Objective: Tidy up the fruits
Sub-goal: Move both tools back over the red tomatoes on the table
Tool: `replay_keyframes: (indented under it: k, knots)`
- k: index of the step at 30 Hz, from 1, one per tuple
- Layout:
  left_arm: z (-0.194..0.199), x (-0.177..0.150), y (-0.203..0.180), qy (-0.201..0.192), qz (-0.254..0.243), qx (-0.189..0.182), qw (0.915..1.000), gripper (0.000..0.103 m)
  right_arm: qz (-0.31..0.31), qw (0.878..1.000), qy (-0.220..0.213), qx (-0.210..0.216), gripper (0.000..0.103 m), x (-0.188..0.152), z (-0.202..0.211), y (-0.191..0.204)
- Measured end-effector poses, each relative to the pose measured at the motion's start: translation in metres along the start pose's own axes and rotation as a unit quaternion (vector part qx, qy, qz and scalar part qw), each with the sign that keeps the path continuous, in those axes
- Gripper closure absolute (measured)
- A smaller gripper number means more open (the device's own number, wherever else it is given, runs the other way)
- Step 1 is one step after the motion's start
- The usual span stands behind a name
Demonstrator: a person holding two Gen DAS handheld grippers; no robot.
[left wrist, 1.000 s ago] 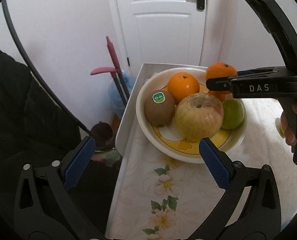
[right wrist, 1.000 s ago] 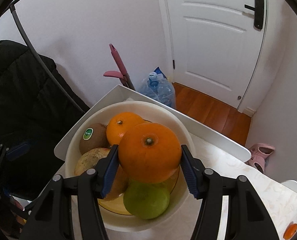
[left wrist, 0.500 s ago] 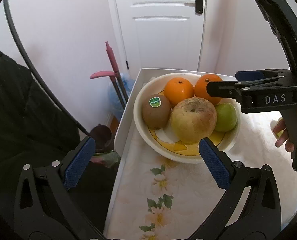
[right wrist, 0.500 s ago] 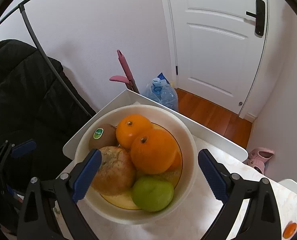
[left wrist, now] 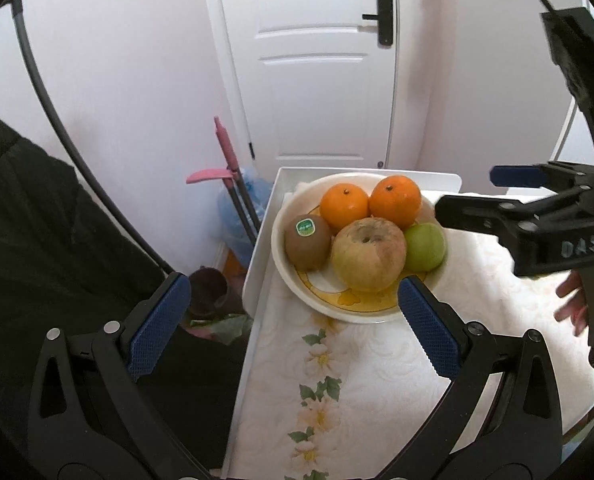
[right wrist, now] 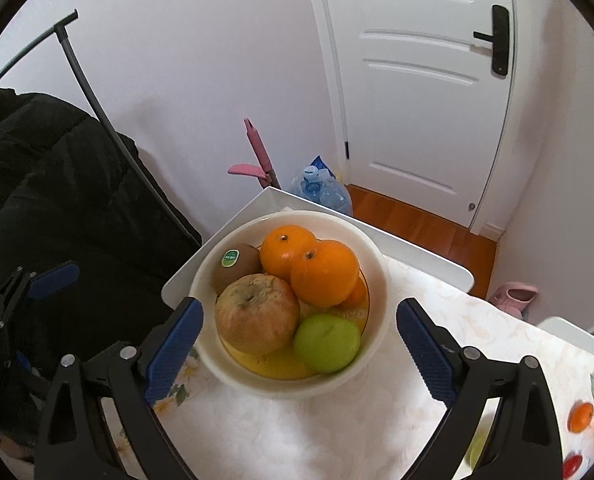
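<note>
Orange fruit now lies in the white bowl (right wrist: 377,280) with no gripper on it: one second ago the right gripper (right wrist: 299,344) pinched the nearer orange (right wrist: 324,273) over the bowl, and half a second ago its jaws were already spread. Now the jaws stand wide apart, one blue pad at each side of the bowl, and the gripper is further back from the fruit than before.

In the right wrist view the second orange (right wrist: 285,251) touches the first one at about 10 o'clock. The kiwi (right wrist: 235,266) with a green sticker sits at 9 o'clock of the bowl, the large brownish apple (right wrist: 257,314) at 7 o'clock, and the green fruit (right wrist: 327,344) at 5 o'clock. A part of one more orange fruit shows under the nearer orange.

The left gripper (left wrist: 293,328) hangs before the bowl at 6 o'clock with its jaws also spread and nothing between them, as in the earlier frames. The bowl stands at the far end of the table (left wrist: 377,400) with a flower cloth, where it stood before. From the left wrist view the right gripper is at 3 o'clock of the bowl, clear of the fruit.
</note>
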State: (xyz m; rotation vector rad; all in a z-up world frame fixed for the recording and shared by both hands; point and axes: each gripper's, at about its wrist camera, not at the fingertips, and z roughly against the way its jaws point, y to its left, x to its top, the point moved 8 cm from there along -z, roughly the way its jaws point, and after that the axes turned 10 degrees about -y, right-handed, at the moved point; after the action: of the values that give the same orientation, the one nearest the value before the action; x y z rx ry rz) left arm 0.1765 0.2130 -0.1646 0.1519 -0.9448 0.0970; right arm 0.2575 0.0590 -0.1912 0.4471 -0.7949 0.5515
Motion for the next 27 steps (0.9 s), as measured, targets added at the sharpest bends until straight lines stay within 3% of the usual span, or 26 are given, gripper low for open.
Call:
replay_keyframes:
  k: [6,13,17,27]
  knots:
    - [0.016,0.008,-0.015,-0.007,-0.017,-0.028,0.9994,0.0,-0.016,1.0,-0.006,-0.025,0.0,-0.007,0.034,-0.001]
    - [0.026,0.021,-0.048,-0.016,-0.046,-0.08,0.9957,0.0,-0.027,0.996,-0.012,-0.089,0.0,-0.018,0.084,-0.023]
    - [0.028,0.026,-0.073,-0.02,-0.059,-0.107,0.9923,0.0,-0.057,0.992,-0.017,-0.112,0.0,-0.029,0.112,-0.045]
    - [0.041,0.023,-0.156,-0.017,-0.077,-0.129,0.9885,0.0,-0.102,0.98,-0.023,-0.167,0.0,-0.071,0.174,-0.117]
